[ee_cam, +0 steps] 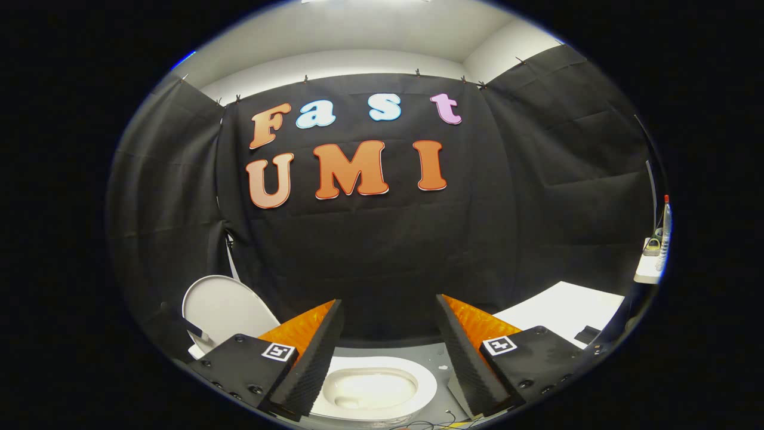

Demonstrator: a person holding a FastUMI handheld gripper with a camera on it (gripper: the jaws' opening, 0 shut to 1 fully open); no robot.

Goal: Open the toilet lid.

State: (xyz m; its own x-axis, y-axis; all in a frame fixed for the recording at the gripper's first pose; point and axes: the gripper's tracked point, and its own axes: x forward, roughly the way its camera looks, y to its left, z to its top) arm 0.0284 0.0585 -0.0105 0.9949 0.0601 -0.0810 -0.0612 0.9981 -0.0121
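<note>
Clutter gathers off to the right beyond the gripper (388, 349): a white tabletop (558, 310) with a small dark object (588, 334) near its edge, and farther right a pale shelf (647, 272) carrying a clear bottle with a red cap (665, 230) and some smaller items too blurred to identify. The gripper's two black ribbed fingers (316, 358), backed with orange, stand spread wide apart and grasp nothing. Between them and below lies the white oval toilet bowl (373, 388), its rim uncovered. The white rounded toilet lid (224, 310) stands raised, upright to the left of the left finger and apart from it, leaning toward the black cloth wall (382, 251). The lid's lower edge and hinge are covered by the gripper's left body; whether a seat ring is raised with it cannot be told. Thin wires (430, 424) trail at the near side of the bowl, cut off. The floor (430, 358) around the bowl is grey; a white ceiling (370, 36) runs above the cloth.
</note>
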